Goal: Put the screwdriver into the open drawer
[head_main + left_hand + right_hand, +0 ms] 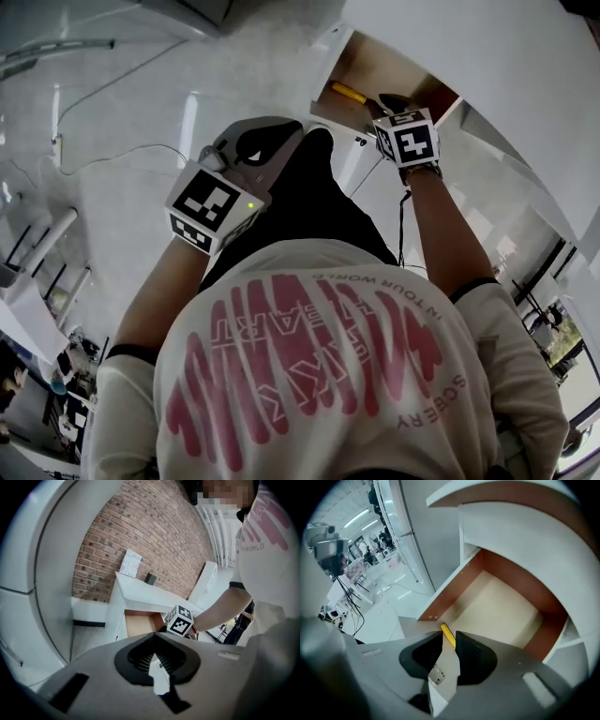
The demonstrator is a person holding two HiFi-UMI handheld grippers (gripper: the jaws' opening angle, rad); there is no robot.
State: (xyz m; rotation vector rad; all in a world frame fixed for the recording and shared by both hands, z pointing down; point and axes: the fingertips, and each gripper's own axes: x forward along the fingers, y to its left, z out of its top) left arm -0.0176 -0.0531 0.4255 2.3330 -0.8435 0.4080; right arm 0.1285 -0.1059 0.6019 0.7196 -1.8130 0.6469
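Holding one claw in each hand, a person (pixel 319 375) in a white printed shirt works at one open drawer (pixel 501 611) set under a white worktop (pixel 150 597). A single yellow-handled screwdriver (pixel 349 92) lies on the drawer's floor, upper centre of the head view, just left of the right claw (pixel 449 641). That claw's two jaws stand slightly spread, pinching nothing (the yellow handle shows beyond their tips). The left claw (pixel 155 637), centre left in the head view and well apart from the drawer, has its tips pressed together on nothing.
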